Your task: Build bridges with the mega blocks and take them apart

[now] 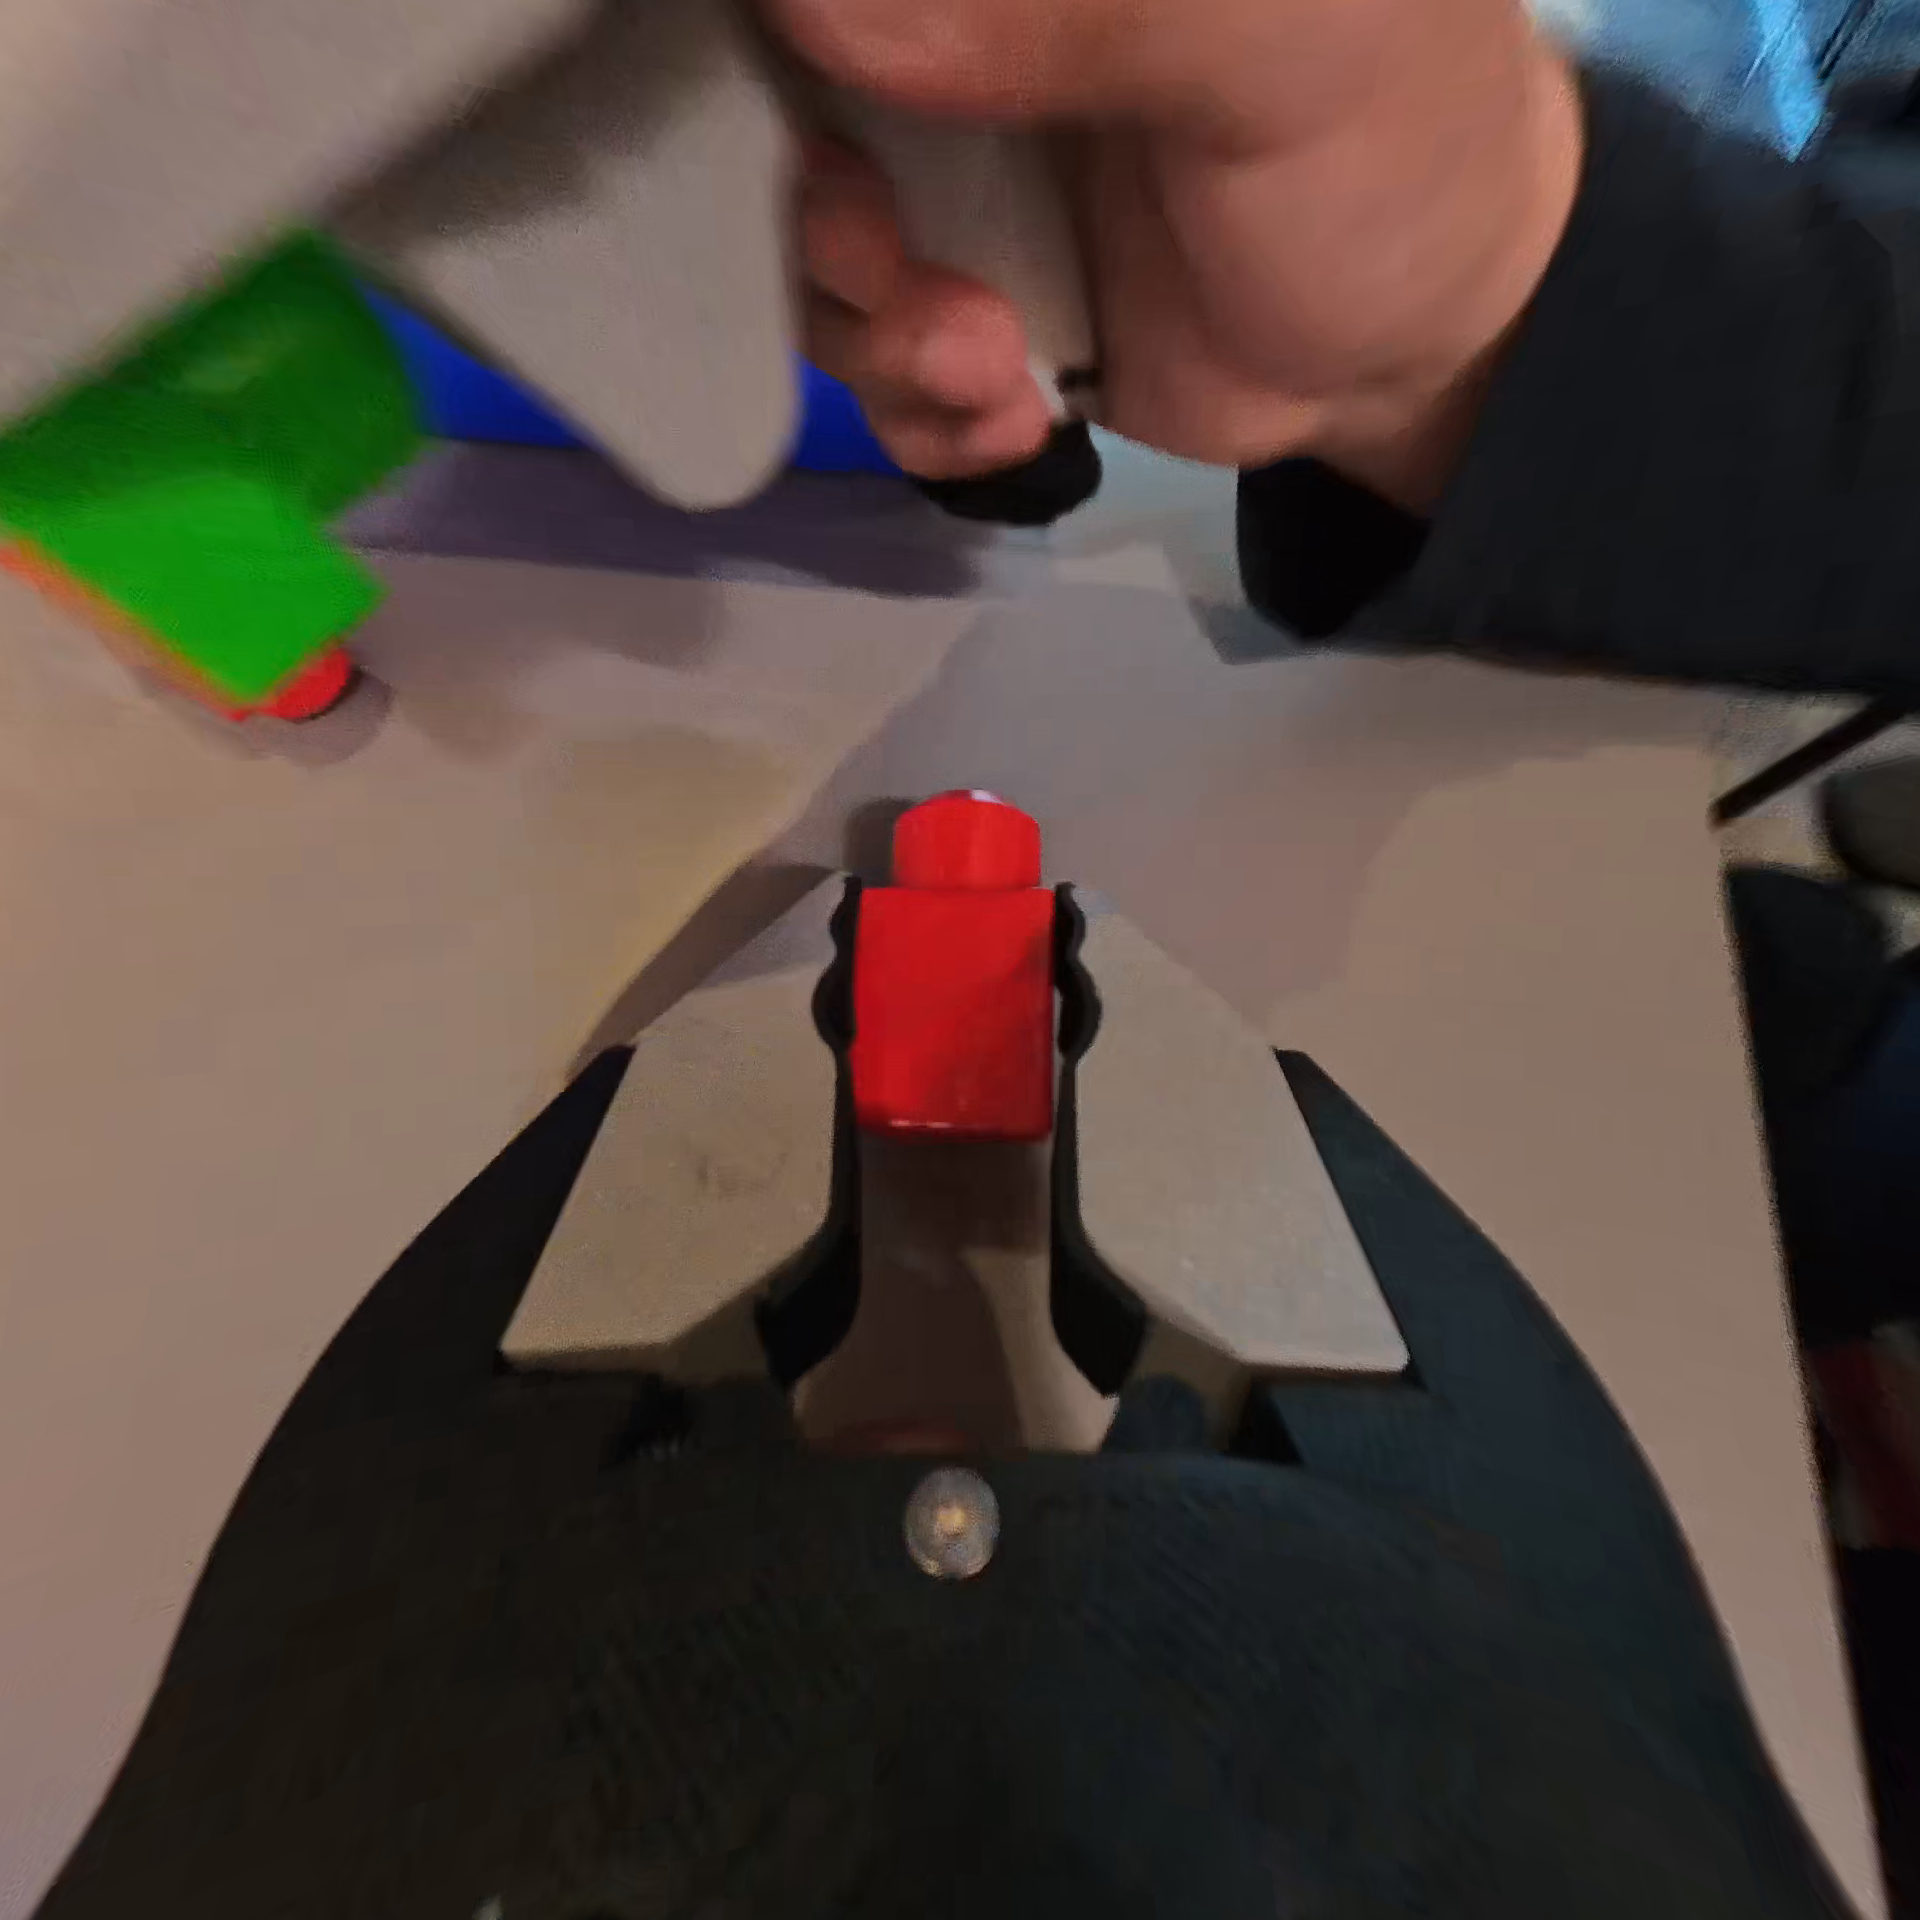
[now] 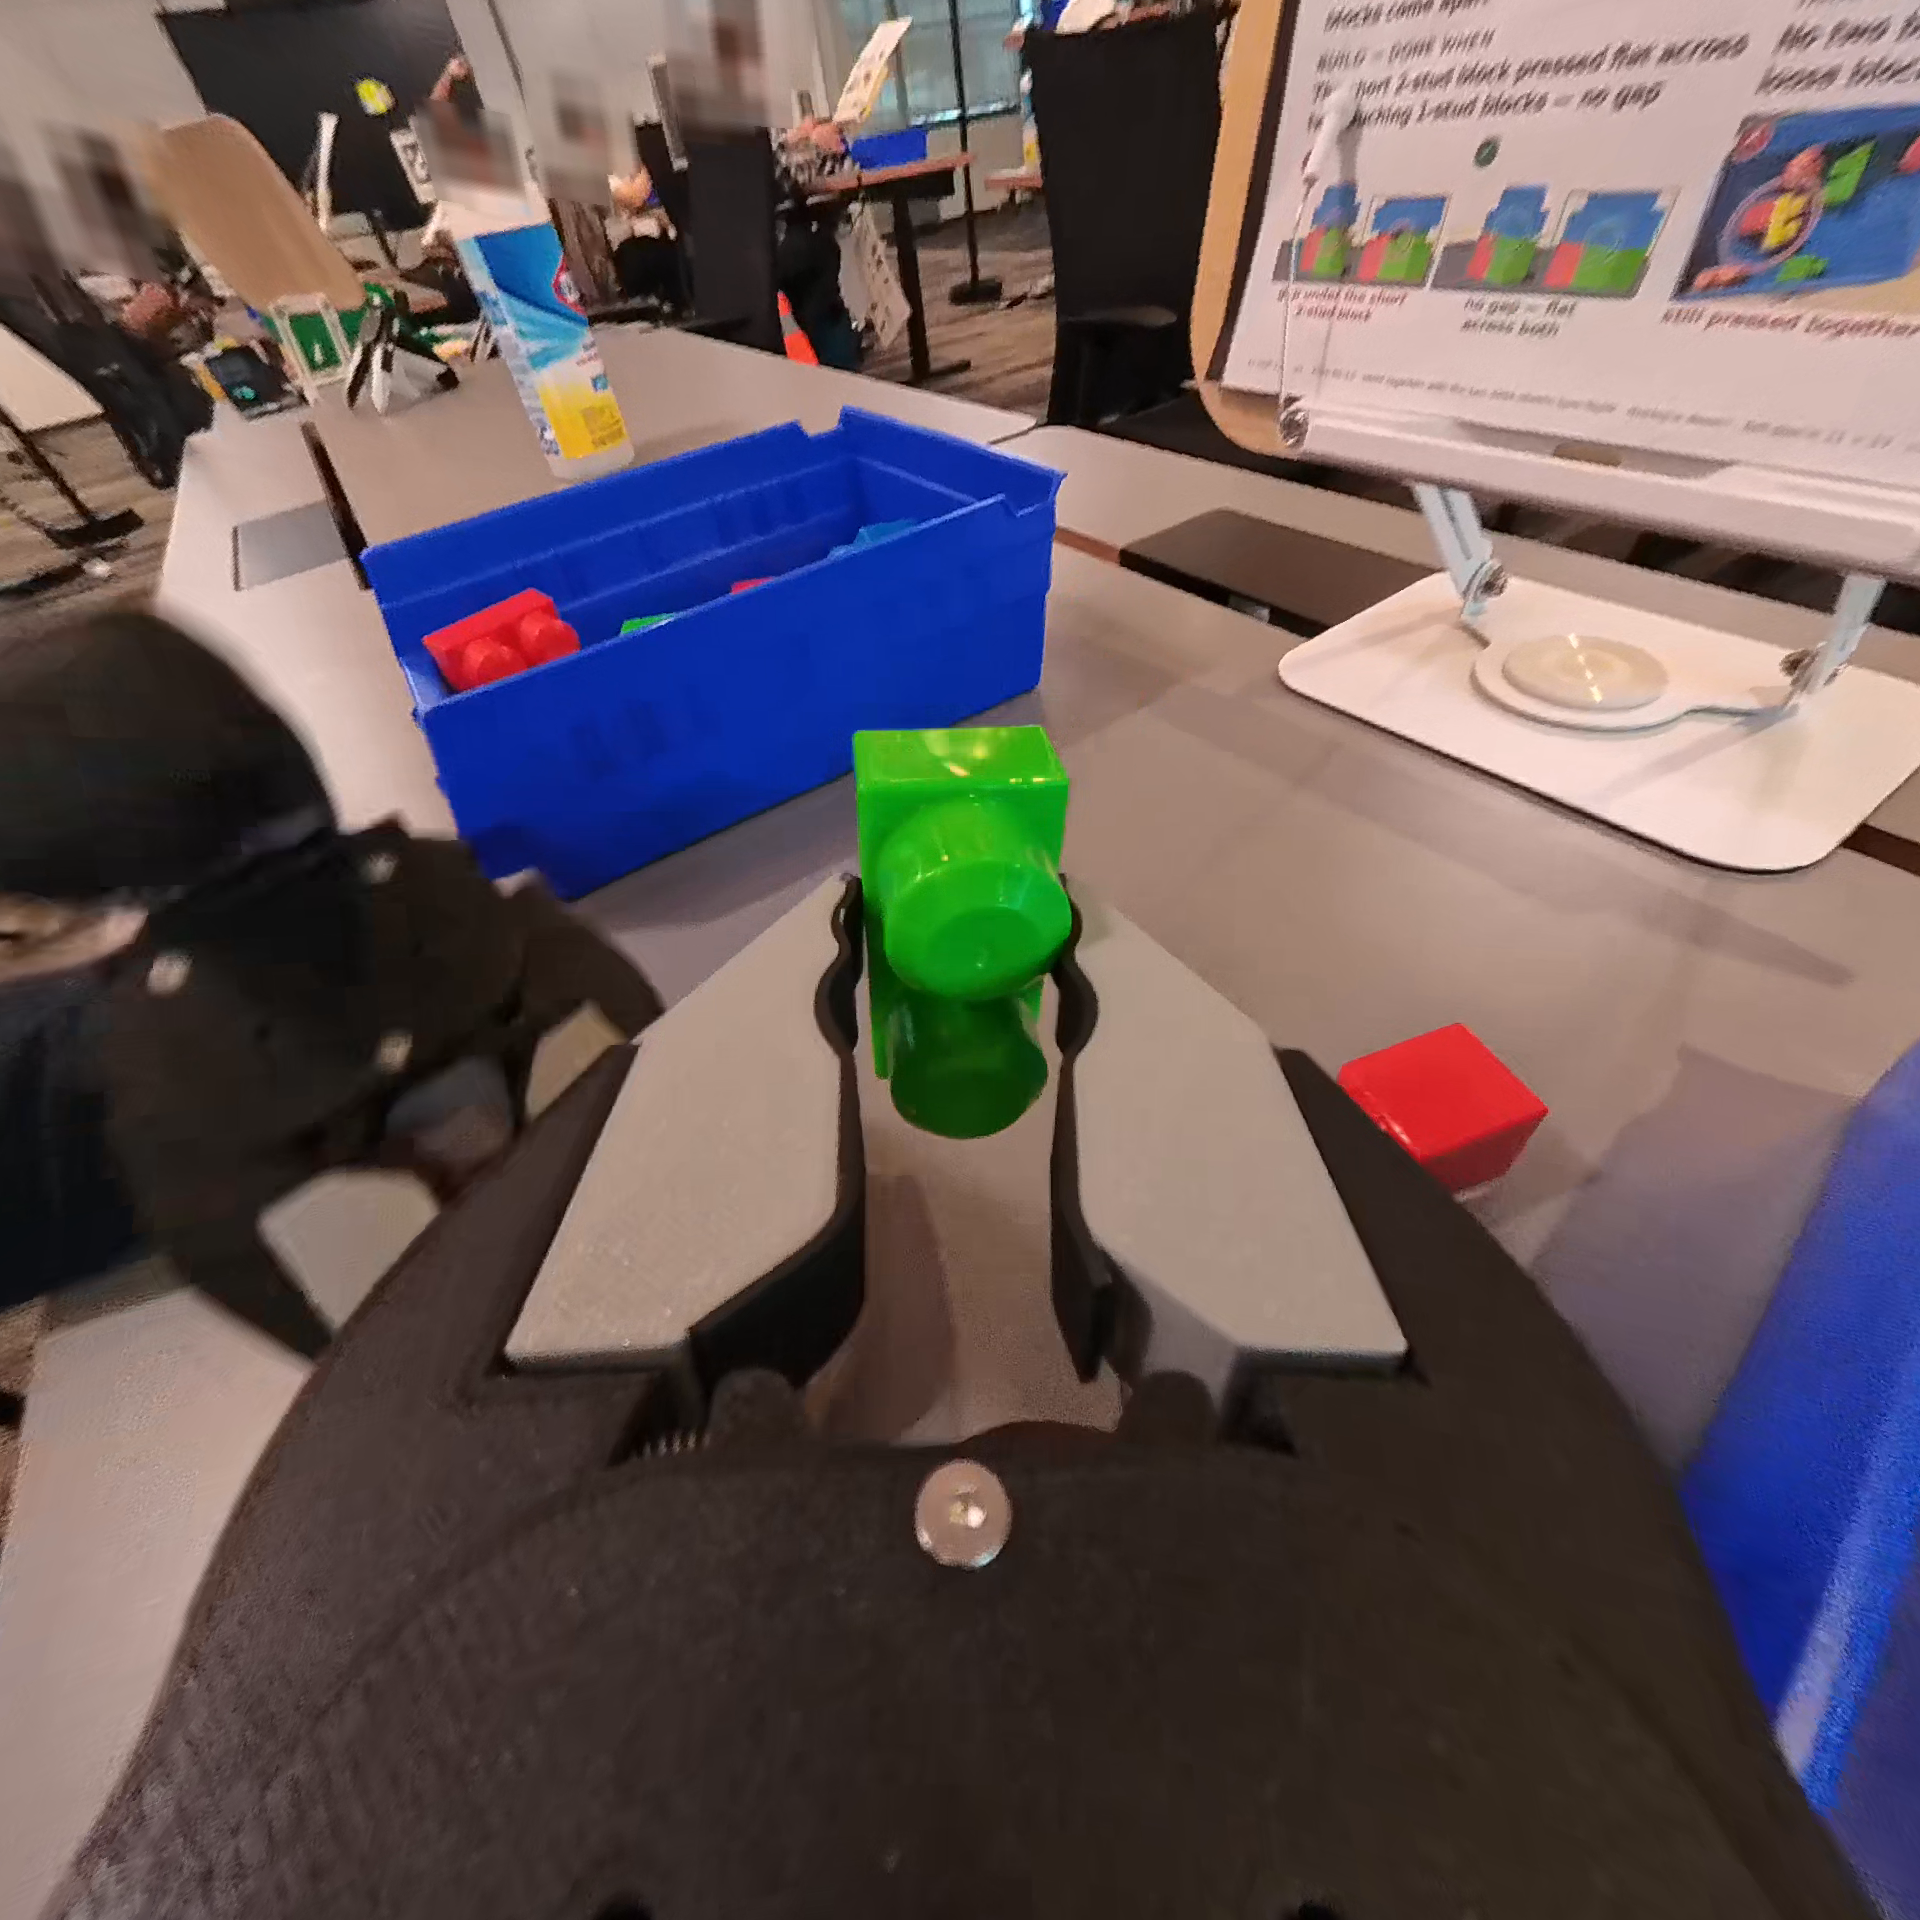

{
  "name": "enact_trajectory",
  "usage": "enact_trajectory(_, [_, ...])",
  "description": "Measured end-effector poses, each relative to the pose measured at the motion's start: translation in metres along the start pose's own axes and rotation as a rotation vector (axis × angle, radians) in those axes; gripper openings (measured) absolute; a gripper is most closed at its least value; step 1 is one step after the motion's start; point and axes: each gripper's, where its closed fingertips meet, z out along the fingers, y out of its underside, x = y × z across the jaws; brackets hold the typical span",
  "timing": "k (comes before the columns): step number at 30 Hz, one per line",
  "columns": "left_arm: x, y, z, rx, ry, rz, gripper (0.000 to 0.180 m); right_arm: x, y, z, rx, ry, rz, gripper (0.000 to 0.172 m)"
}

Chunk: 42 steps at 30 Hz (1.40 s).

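Observation:
In the left wrist view my left gripper (image 1: 951, 971) is shut on a red one-stud block (image 1: 951, 1013), both pads pressed on its sides, stud pointing away, just above the table (image 1: 1351, 987). In the right wrist view my right gripper (image 2: 961, 971) is shut on a green two-stud block (image 2: 961, 831), studs facing the camera, held above the table. The same green block (image 1: 197, 468) shows blurred at the upper left of the left wrist view, beside the right gripper's grey finger (image 1: 623, 312). Another red block (image 2: 1439, 1101) lies on the table to the right.
A blue bin (image 2: 727, 707) with red and other blocks stands behind the green block. A white stand (image 2: 1610, 727) carries an instruction sheet at the back right. A blue object (image 2: 1818, 1455) is at the near right. A hand (image 1: 1195, 208) holds the right gripper. A wipes canister (image 2: 540, 332) stands behind the bin. The grippers' ends are close to 12 cm from one another.

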Motion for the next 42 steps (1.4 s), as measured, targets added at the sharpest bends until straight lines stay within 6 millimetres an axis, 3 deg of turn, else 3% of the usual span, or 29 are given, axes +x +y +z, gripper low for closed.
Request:
enact_trajectory(6, [-0.033, -0.021, -0.049, 0.312, 0.075, -0.278, 0.034, -0.022, 0.004, -0.003, -0.036, -0.185, 0.044, 0.032])
enact_trajectory(11, [-0.035, -0.026, -0.066, 0.394, 0.11, -0.281, 0.035, -0.047, 0.015, -0.014, -0.128, -0.377, 0.04, 0.032])
enact_trajectory(15, [-0.023, -0.019, -0.062, 0.331, 0.139, -0.218, 0.035, -0.059, 0.023, -0.021, -0.189, -0.425, -0.021, 0.032])
enact_trajectory(22, [-0.009, -0.02, -0.068, 0.329, 0.176, -0.124, 0.034, -0.075, 0.065, -0.028, -0.403, -0.49, -0.147, 0.032])
enact_trajectory(33, [0.016, -0.025, -0.067, 0.355, 0.311, -0.104, 0.035, -0.099, 0.076, -0.037, -0.432, -0.666, -0.125, 0.032])
enact_trajectory(37, [0.016, -0.009, -0.059, 0.252, 0.287, -0.08, 0.034, -0.097, 0.093, -0.034, -0.494, -0.617, -0.219, 0.032])
enact_trajectory(42, [0.013, -0.011, -0.061, 0.272, 0.262, -0.085, 0.034, -0.095, 0.094, -0.027, -0.482, -0.538, -0.305, 0.031])
